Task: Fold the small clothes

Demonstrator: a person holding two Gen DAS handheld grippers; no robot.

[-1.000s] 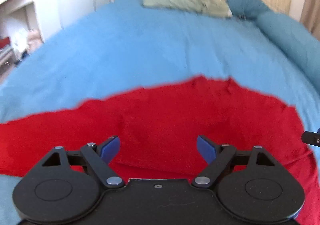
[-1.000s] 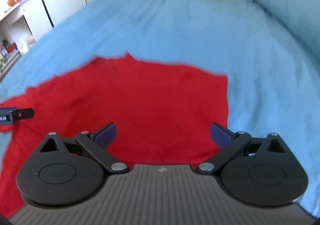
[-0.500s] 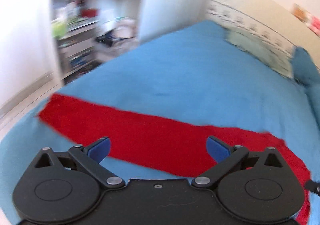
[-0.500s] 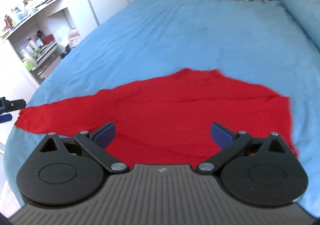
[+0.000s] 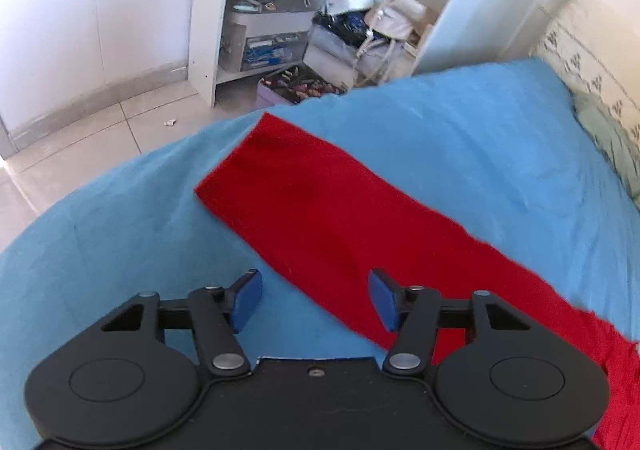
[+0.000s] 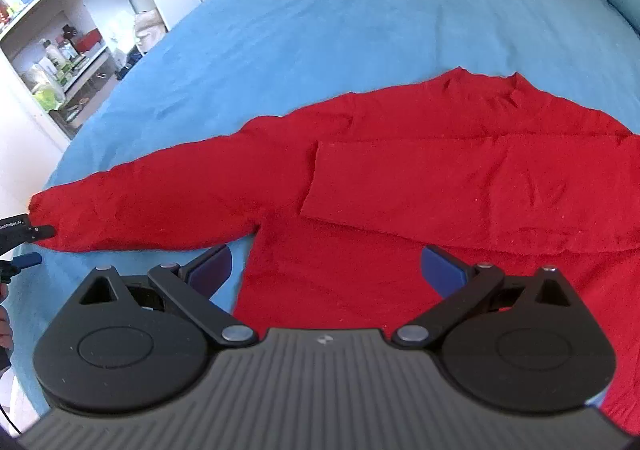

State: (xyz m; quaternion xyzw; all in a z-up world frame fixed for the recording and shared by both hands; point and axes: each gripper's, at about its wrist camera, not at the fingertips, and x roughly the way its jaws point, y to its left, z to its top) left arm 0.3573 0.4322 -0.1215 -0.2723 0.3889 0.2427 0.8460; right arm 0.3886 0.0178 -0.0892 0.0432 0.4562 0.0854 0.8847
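Comparing with a second earlier: the left gripper had left the body of the red sweater and travelled out along its left sleeve, so that its view turned from the headboard end of the bed toward the white shelving and the tiled floor.

Item, garment: red sweater, spread flat on the blue bed cover. Its right sleeve was already folded across the chest, the cuff edge showing as a straight line over the body. The left sleeve lay stretched straight toward the bed's edge, cuff near the drop.

Item, left gripper: pitched steeply down over the lower sleeve. Its fingers had just been narrowing and stood partly apart, one blue pad over bare cover, the other over red cloth. Nothing was pinched between them.

Item, right gripper: hovering above the sweater's hem, also angled down, fingers spread wide and empty.

Judgement: one sleeve fold done; the left sleeve likely came next. The grip point was not yet reached, since the cuff lay ahead of the left fingers.
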